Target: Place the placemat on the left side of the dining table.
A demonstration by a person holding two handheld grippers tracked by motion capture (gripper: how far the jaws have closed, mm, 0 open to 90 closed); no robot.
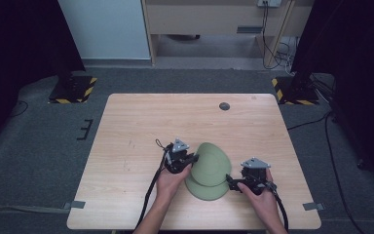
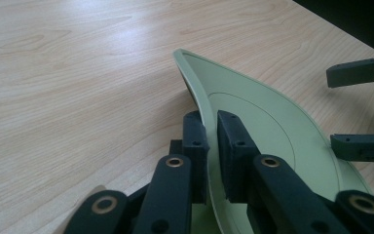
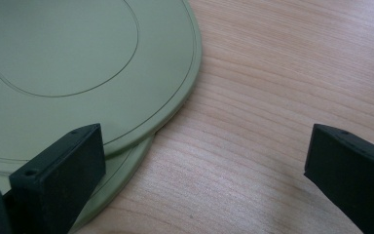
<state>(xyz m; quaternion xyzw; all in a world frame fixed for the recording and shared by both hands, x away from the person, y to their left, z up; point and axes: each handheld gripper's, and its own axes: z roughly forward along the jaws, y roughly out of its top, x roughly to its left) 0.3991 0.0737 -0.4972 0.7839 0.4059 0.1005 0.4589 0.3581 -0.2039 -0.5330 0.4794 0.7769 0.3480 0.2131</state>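
On the near half of the wooden table I have two pale green plates stacked, roughly between my two hands. My left gripper is pinching the rim of the upper plate: in the left gripper view the thin rim runs straight between the two black pads, both pressed against it, and the plate is tipped up on its far side with its left edge lifted off the table. High view matches, left gripper at the left rim of that upper plate, which sits tilted over the lower plate. The lower plate lies flat on the wood, its front edge sticking out toward me. My right gripper sits just at the right edge of the stack, jaws spread wide and pinching nothing. Right gripper view: one jaw hangs over the plate rims at lower left, the other jaw over bare table at right, upper plate overlapping the lower plate, whose rim peeks out below. Whether that left-hand jaw touches the rim I cannot tell. A small dark round disc lies at the far side of the table, well apart from the plates.
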